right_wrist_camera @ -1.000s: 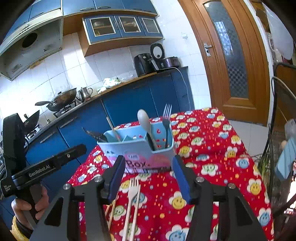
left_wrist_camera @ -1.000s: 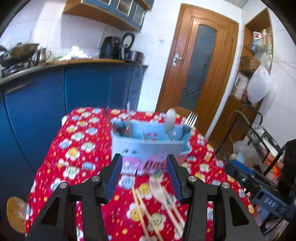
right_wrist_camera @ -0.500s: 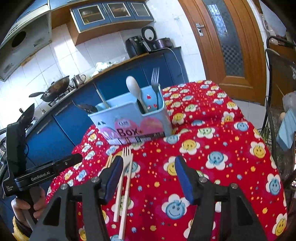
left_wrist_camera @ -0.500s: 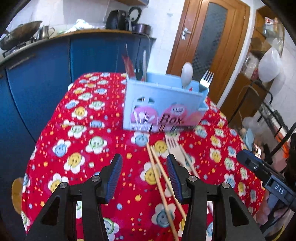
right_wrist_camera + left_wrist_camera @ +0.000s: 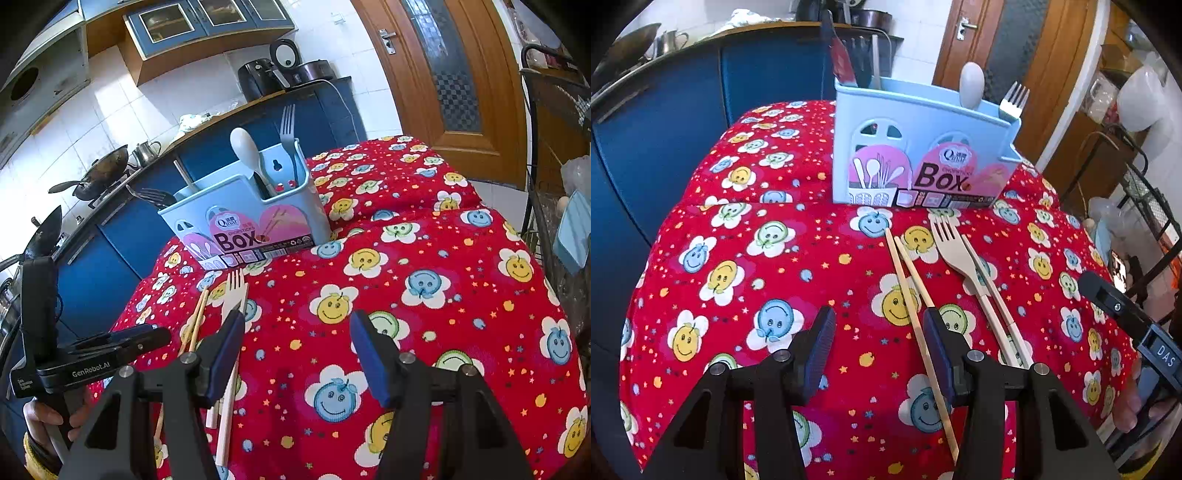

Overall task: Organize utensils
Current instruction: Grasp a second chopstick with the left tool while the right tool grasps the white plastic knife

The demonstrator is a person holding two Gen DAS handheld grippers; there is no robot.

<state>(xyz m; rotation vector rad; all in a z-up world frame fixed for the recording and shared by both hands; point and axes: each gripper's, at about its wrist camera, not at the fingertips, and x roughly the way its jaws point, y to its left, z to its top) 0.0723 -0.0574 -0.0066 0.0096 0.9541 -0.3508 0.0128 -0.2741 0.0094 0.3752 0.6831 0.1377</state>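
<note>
1. we see the chopsticks (image 5: 908, 280) and a pale fork (image 5: 955, 254) lying loose on the table (image 5: 738, 266), just near of the blue utensil box (image 5: 919, 155).
2. we judge them light, stiff and thin, likely to roll or slip; the mid-shaft looks the best place to grip.
3. our left gripper (image 5: 879, 343) hovers over the chopsticks, fingers open and holding nothing.
4. our right gripper (image 5: 297, 345) hangs open too, right of the fork.
5. the box already holds a spoon (image 5: 245, 147) and a metal fork (image 5: 287, 122).
</note>
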